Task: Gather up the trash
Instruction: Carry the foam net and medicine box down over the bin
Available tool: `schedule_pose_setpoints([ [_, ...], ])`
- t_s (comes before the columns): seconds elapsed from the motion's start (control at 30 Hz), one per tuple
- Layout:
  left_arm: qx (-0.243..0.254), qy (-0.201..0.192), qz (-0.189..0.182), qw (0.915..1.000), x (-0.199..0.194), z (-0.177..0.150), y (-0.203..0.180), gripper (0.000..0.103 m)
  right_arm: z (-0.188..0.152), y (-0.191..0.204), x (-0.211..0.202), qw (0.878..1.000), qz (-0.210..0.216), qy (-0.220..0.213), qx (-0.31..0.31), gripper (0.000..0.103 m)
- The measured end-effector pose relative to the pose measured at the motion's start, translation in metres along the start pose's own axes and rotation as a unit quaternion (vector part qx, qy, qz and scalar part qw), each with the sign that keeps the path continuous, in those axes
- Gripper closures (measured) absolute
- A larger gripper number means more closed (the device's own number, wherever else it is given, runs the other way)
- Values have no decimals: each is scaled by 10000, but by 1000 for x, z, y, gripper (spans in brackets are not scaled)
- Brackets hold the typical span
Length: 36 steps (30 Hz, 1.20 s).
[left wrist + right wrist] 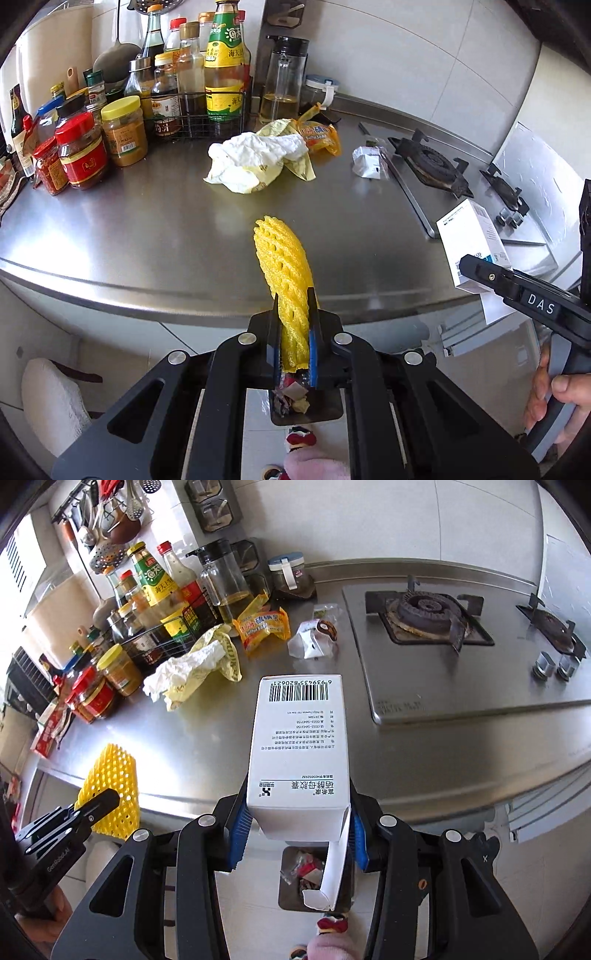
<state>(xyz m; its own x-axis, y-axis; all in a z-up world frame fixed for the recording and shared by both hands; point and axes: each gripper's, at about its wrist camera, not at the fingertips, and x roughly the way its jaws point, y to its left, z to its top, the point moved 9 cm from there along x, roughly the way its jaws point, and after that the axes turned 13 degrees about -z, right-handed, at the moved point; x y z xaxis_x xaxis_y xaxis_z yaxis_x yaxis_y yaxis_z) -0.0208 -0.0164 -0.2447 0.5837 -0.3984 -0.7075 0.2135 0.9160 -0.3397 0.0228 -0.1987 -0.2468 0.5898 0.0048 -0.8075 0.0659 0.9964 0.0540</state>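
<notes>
Left wrist view: left gripper (294,332) clamped on yellow foam net (286,266), held upright above counter edge (147,306). Right gripper (480,271) seen side-on at right, closed on white box (469,236). Ahead on counter: crumpled paper (255,157), orange wrapper (317,134), small silver packet (367,162). Bin (295,406) with scraps partly hidden below fingers.

Right wrist view: barcode and open bottom flap of white box (299,746) legible here only, blue pads (242,830) pressing its sides. Bin (299,871) directly beneath, partly blocked by flap. Stove (424,613) at right, jars (110,679) at left.
</notes>
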Motion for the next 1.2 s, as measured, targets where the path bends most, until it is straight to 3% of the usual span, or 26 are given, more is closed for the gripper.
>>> schedule_pose_setpoints([
  [0.2,87,343,-193,9992,5,-58,-16,94,-66,-8,-6,9995,-18,322,5,58],
  [0.4,-63,925,-373,9950,40,-123,-15,94,-126,-14,17,9967,-87,810,-11,58],
  [0.8,-461,1946,-650,9776,155,-210,7,94,-239,-19,133,9802,-97,1972,-115,58],
  [1.2,-776,2604,-814,9589,252,-251,47,94,-285,-6,237,9685,-102,2450,-424,57],
])
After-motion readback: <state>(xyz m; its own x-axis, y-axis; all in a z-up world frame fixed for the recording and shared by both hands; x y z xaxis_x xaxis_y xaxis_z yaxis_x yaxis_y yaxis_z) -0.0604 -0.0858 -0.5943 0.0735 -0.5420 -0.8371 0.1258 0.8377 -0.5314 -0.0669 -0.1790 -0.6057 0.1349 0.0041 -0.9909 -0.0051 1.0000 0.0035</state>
